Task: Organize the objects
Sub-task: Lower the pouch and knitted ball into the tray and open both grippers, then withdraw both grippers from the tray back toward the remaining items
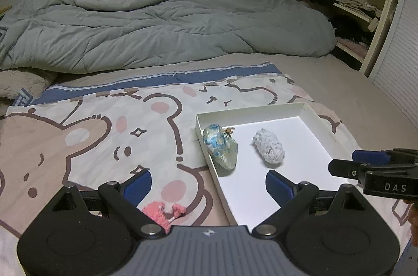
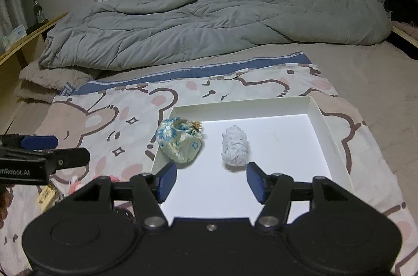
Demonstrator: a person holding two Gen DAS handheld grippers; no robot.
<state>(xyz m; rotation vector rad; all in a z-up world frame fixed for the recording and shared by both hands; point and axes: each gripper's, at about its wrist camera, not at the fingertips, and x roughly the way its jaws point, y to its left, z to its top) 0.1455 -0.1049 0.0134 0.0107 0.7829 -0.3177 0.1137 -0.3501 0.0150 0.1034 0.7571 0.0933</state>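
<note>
A shallow white box [image 1: 250, 110] [image 2: 243, 103] lies on a bear-print sheet [image 1: 91, 140]. Inside it, against the left wall, sits a blue-flowered drawstring pouch [image 1: 220, 148] [image 2: 180, 142]. A pale grey knitted bundle [image 1: 269, 147] [image 2: 235, 145] lies to its right. My left gripper [image 1: 209, 184] hangs open over the box's near left edge with nothing between its fingers. A pink knitted item [image 1: 162, 213] lies just under its left finger. My right gripper [image 2: 212, 182] is open above the box floor, short of the bundle, holding nothing. Each gripper shows at the other view's edge [image 1: 347, 162] [image 2: 52, 150].
A rumpled grey duvet [image 1: 156, 25] [image 2: 209, 14] covers the far half of the bed. Open shelves with clothes [image 1: 347, 12] stand at the right. A wooden ledge with a bottle [image 2: 39, 9] runs along the left. A yellow tagged item [image 2: 47, 196] lies on the sheet left of the box.
</note>
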